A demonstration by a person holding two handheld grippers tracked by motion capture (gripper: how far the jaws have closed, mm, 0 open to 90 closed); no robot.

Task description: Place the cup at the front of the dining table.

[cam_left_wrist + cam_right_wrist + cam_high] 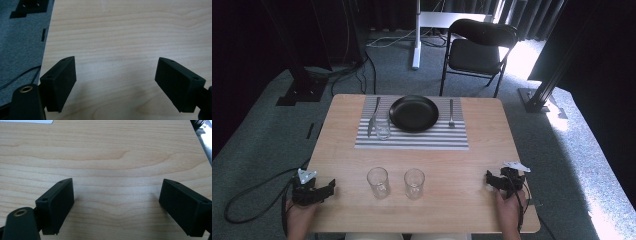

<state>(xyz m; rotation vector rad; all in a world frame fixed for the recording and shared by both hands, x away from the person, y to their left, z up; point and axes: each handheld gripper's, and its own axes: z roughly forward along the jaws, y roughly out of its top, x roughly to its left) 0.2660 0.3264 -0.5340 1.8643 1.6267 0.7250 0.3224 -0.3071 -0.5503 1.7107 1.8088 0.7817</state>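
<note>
- Wooden table point(482, 150), pale grain, stood on grey carpet, with a black folding chair point(477, 50) beyond its far edge.
- Striped placemat point(412, 139) lay at the far middle of the table.
- Black plate point(414, 113) sat at the centre of the placemat, flanked by a knife point(373, 118) on the left and a fork point(451, 114) on the right.
- Left gripper point(331, 188) rested at the near left corner of the table, held in a hand point(300, 216); jaws stood apart over bare wood with nothing between them, seen also in the left gripper view point(115, 82).
- Right gripper point(488, 180) rested at the near right of the table; jaws likewise stood apart and empty, seen also in the right gripper view point(116, 205).
- 2 clear drinking glasses stood upright side by side at the near middle, between the grippers and well apart from both: left glass point(378, 182), right glass point(414, 183).
- 1 more glass point(382, 128) stood upright on the placemat, just beside the knife and near the plate's left rim.
</note>
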